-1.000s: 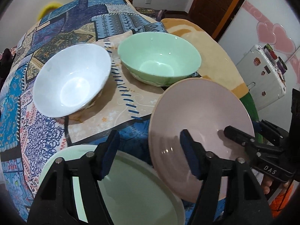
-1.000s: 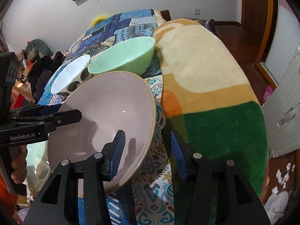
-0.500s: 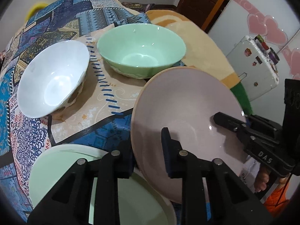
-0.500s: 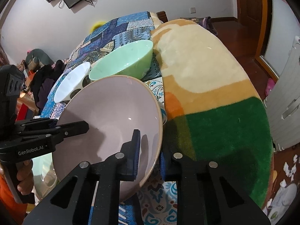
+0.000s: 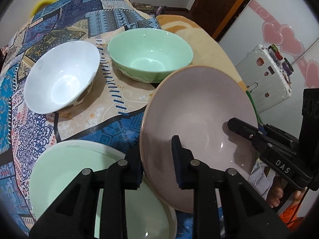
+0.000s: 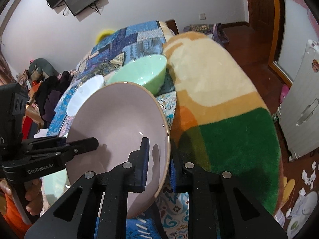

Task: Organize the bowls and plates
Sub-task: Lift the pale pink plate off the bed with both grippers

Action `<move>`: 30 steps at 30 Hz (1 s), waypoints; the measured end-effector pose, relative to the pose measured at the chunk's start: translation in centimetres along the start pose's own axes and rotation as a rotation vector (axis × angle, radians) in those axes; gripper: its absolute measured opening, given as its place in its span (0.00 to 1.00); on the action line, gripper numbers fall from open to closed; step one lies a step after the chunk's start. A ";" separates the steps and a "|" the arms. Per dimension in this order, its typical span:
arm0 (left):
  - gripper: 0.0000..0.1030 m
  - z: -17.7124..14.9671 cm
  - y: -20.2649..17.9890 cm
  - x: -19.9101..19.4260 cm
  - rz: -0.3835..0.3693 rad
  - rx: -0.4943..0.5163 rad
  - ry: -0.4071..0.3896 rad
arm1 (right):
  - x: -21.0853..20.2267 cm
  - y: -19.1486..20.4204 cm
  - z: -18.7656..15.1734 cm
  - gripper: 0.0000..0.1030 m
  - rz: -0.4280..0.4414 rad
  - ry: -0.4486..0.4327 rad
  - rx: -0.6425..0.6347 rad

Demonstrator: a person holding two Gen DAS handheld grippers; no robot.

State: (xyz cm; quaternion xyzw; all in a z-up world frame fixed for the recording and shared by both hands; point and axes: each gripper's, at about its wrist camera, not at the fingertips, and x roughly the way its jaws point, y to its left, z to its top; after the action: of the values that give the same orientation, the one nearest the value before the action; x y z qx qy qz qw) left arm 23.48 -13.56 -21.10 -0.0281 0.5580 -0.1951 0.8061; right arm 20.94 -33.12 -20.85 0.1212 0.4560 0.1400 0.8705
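Green plate [image 5: 65, 171] partly hidden behind fingers [image 5: 131, 165] & pink bowl [image 5: 199, 107], cut off at btm edge.

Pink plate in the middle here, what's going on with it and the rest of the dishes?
A person holds the pink plate with both grippers: the left gripper has just closed its jaws on the near rim, and the right gripper has just clamped the opposite edge. The plate is tilted, partly over a pale green plate lying on the patterned cloth. Behind it, a white bowl and a green bowl sit untouched.
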 end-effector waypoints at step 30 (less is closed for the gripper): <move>0.24 -2.8 0.9 -7.6 -0.011 -0.046 -0.122 | -2.9 6.2 0.1 0.16 0.017 -0.084 -0.103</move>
State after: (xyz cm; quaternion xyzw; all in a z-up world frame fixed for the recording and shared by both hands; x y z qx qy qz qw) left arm 18.89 -9.65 -15.66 -0.0616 0.5121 -0.1846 0.8366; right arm 18.62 -28.39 -16.45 0.0860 0.4101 0.1652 0.8928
